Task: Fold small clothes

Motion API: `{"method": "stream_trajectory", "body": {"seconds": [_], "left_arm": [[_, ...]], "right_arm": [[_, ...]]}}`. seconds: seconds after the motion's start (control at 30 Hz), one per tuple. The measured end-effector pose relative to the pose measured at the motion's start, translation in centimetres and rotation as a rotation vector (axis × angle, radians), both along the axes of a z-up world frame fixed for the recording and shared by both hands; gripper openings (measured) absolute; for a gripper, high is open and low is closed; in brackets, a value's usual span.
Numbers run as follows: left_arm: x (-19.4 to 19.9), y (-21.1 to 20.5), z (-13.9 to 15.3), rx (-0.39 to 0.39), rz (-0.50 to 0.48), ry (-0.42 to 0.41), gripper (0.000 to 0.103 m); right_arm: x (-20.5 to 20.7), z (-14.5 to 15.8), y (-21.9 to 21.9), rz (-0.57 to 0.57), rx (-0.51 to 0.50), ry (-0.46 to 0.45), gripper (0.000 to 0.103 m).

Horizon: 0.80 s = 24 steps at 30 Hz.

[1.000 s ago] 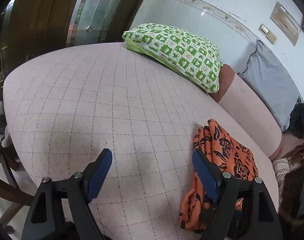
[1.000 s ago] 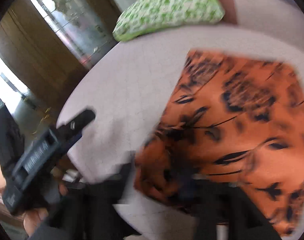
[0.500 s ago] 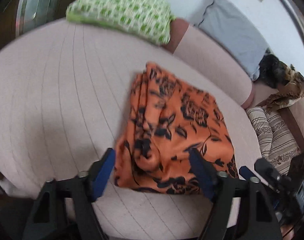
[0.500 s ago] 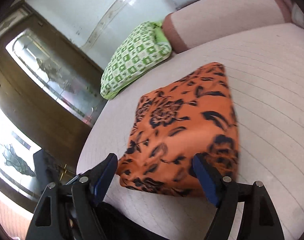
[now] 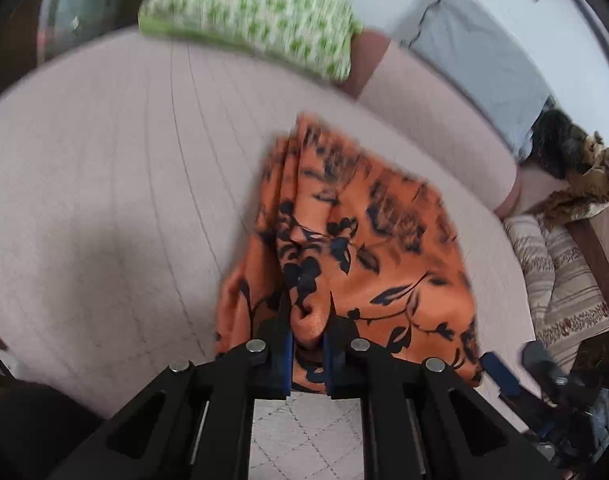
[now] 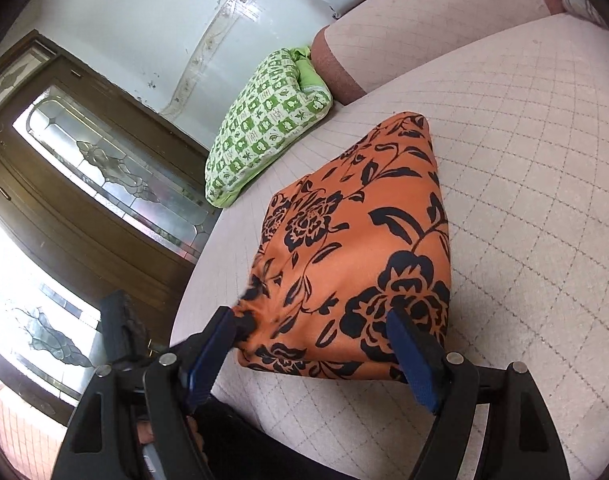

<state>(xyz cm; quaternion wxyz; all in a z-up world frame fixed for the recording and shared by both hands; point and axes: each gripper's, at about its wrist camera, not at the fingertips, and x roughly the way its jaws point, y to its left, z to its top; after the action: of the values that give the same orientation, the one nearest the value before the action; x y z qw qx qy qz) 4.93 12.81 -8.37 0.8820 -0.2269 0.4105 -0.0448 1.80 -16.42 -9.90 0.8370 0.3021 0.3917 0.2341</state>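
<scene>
Since a second ago, when its blue pads stood wide apart over bare quilted fabric with the cloth off to the right, the left gripper [image 5: 307, 346] has swung across onto the orange cloth with the black flower print [image 5: 356, 256] and closed; its jaws now pinch a small fold of the cloth's near edge between the pads. The right gripper [image 6: 308, 354] has also come round, from a blurred sweep over the cloth to a steady place at the cloth's near edge.

That cloth lies in a loosely folded, rumpled heap on the pale pink quilted sofa seat [image 5: 104, 184], near the seat's front edge. In the left wrist view its left side is bunched into long pleats running away from the gripper, while the right side lies flatter.

In the right wrist view the right gripper's jaws stand wide, one blue pad on each side of the cloth's [image 6: 360, 248] near edge. The left pad [image 6: 208, 356] is at a gathered corner of the cloth; the right pad [image 6: 410, 360] lies over the cloth's near right part. Whether either pad touches the fabric I cannot tell; nothing is squeezed between them.

At the far side of the seat a green-and-white patterned pillow [image 6: 264, 120] leans by the sofa's backrest [image 5: 436, 128]. A grey cushion [image 5: 480, 48] stands farther right against the white wall.
</scene>
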Motion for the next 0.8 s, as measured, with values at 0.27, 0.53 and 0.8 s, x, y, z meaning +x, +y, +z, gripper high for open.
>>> {"method": "stream_trajectory", "body": {"seconds": [0.27, 0.53, 0.8], "left_arm": [[-0.1, 0.9, -4.0, -0.020, 0.022, 0.129, 0.013], [-1.5, 1.8, 3.1, 0.089, 0.064, -0.074, 0.034], [6.7, -4.3, 2.4, 0.305, -0.192, -0.097, 0.038]], "right_arm": [[0.7, -0.8, -0.5, -0.014, -0.017, 0.044, 0.080], [1.7, 0.7, 0.5, 0.046, -0.057, -0.011, 0.082], [3.0, -1.1, -1.7, 0.028, 0.073, 0.149, 0.082]]}}
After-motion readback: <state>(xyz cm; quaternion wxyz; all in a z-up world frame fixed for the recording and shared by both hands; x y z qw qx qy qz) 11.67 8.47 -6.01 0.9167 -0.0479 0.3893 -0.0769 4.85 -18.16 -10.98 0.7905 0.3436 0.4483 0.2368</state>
